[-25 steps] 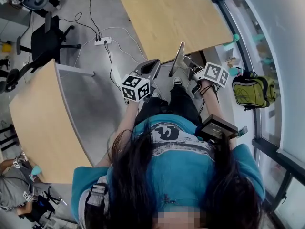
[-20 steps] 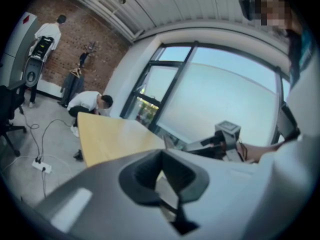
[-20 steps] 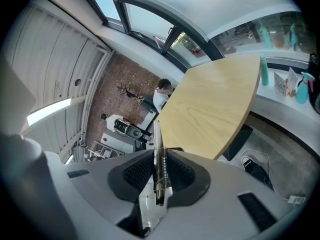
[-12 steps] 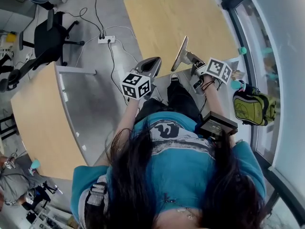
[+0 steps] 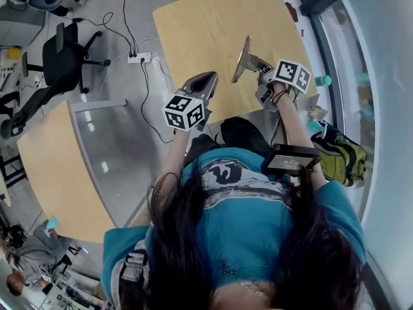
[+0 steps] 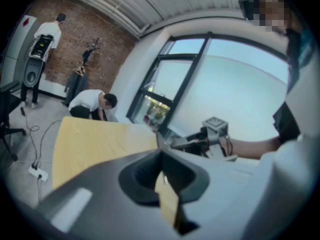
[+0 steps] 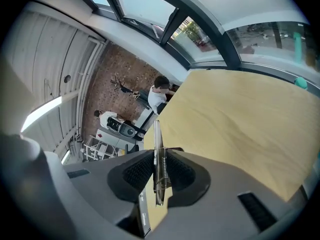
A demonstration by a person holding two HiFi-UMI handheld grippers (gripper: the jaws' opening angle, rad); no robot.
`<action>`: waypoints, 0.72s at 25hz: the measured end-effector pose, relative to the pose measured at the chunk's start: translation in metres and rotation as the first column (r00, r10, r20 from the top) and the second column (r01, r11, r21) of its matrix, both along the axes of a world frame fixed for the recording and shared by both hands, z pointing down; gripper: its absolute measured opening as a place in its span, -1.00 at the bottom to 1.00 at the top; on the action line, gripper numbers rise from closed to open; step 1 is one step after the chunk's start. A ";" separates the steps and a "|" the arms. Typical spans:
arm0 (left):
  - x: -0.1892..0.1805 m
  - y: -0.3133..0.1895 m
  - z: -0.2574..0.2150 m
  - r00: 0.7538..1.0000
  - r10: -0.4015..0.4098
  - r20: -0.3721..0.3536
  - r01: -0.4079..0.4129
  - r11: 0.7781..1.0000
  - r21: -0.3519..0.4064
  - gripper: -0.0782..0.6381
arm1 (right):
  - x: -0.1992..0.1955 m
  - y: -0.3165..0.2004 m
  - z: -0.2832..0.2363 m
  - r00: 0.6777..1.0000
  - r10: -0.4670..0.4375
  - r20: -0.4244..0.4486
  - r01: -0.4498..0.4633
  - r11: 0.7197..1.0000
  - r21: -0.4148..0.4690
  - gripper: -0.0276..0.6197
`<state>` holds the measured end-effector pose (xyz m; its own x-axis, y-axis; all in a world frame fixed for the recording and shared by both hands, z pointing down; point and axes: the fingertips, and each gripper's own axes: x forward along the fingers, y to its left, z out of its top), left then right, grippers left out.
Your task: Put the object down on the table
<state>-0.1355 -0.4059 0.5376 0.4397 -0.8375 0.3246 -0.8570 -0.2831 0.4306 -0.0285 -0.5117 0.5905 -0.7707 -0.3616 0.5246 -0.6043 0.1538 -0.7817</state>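
Note:
A thin grey flat plate point(image 5: 243, 55) with a spring clip on it stands on edge in my right gripper point(image 5: 255, 63), whose jaws are shut on it. It hangs over the near right part of the light wooden table point(image 5: 213, 24), tilted, and I cannot tell whether it touches the top. In the right gripper view the plate point(image 7: 156, 139) shows edge-on between the dark pads of the right gripper point(image 7: 159, 176), with the table point(image 7: 240, 129) beyond. My left gripper point(image 5: 208, 79) hovers over the table's near edge, shut and holding nothing. In its own view the left gripper point(image 6: 160, 153) has its tips together.
A second wooden table point(image 5: 51, 166) stands at the left, with an office chair point(image 5: 61, 60) and a power strip point(image 5: 140, 57) with cables on the floor between. A green backpack point(image 5: 339, 157) lies by the curved window at the right. People stand far off by a brick wall point(image 6: 65, 44).
Both grippers have moved forward from in front of the table's near edge to over the tabletop. The plate went along in the right gripper.

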 end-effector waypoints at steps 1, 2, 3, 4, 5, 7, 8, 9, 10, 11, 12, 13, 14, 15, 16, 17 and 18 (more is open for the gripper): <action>0.002 -0.007 0.002 1.000 0.001 0.004 -0.001 1.000 -0.006 -0.78 | -0.002 -0.013 0.004 1.000 -0.006 -0.007 0.006 1.000 -0.001 -0.66; 0.004 -0.013 0.004 1.000 0.001 0.008 -0.001 1.000 -0.012 -0.78 | -0.003 -0.025 0.009 1.000 -0.013 -0.017 0.013 1.000 -0.003 -0.66; 0.005 -0.019 0.007 1.000 0.001 0.011 -0.001 1.000 -0.018 -0.78 | -0.005 -0.037 0.015 0.999 -0.020 -0.029 0.020 1.000 -0.006 -0.66; 0.007 -0.025 0.009 1.000 0.001 0.015 0.000 1.000 -0.024 -0.78 | -0.006 -0.049 0.022 0.999 -0.027 -0.043 0.026 1.000 -0.011 -0.66; 0.009 -0.030 0.012 1.000 0.000 0.018 0.000 1.000 -0.029 -0.78 | -0.007 -0.060 0.029 0.998 -0.031 -0.056 0.030 0.999 -0.017 -0.66; 0.011 -0.038 0.017 1.000 -0.001 0.023 0.002 0.999 -0.039 -0.78 | -0.009 -0.078 0.044 0.996 -0.034 -0.077 0.031 0.999 -0.034 -0.66; 0.012 -0.041 0.019 1.000 -0.002 0.025 0.003 0.999 -0.044 -0.78 | -0.009 -0.085 0.052 0.996 -0.034 -0.086 0.030 0.999 -0.045 -0.66; 0.013 -0.043 0.022 1.000 -0.004 0.028 0.006 0.999 -0.050 -0.78 | -0.010 -0.091 0.060 0.995 -0.035 -0.095 0.030 0.998 -0.057 -0.66; 0.014 -0.045 0.024 1.000 -0.007 0.030 0.009 0.998 -0.056 -0.78 | -0.009 -0.095 0.068 0.994 -0.037 -0.104 0.030 0.997 -0.070 -0.66; 0.015 -0.045 0.027 0.999 -0.011 0.033 0.013 0.998 -0.063 -0.78 | -0.008 -0.098 0.075 0.993 -0.039 -0.113 0.030 0.996 -0.083 -0.66; 0.016 -0.046 0.029 0.999 -0.015 0.035 0.017 0.997 -0.069 -0.78 | -0.006 -0.101 0.082 0.992 -0.040 -0.120 0.029 0.995 -0.094 -0.66; 0.018 -0.046 0.031 0.999 -0.019 0.037 0.022 0.997 -0.074 -0.78 | -0.004 -0.103 0.087 0.991 -0.039 -0.125 0.026 0.994 -0.105 -0.66; 0.019 -0.046 0.032 0.999 -0.023 0.037 0.026 0.997 -0.078 -0.78 | -0.002 -0.105 0.092 0.991 -0.036 -0.128 0.021 0.993 -0.116 -0.66; 0.019 -0.045 0.033 0.999 -0.027 0.036 0.030 0.996 -0.082 -0.78 | 0.000 -0.107 0.096 0.991 -0.030 -0.128 0.014 0.992 -0.126 -0.66; 0.019 -0.044 0.035 0.999 -0.031 0.036 0.034 0.996 -0.085 -0.78 | 0.002 -0.108 0.100 0.992 -0.023 -0.127 0.006 0.991 -0.136 -0.66; 0.019 -0.043 0.036 0.999 -0.034 0.037 0.037 0.995 -0.088 -0.78 | 0.003 -0.109 0.103 0.992 -0.015 -0.125 -0.003 0.989 -0.147 -0.66; 0.019 -0.041 0.037 0.999 -0.037 0.038 0.040 0.995 -0.091 -0.78 | 0.004 -0.109 0.106 0.992 -0.009 -0.123 -0.011 0.988 -0.157 -0.66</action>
<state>-0.1168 -0.4472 0.5744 0.3944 -0.8197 0.4153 -0.8818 -0.2104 0.4220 -0.0243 -0.6211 0.6969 -0.6964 -0.2678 0.6658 -0.6975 0.0343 -0.7157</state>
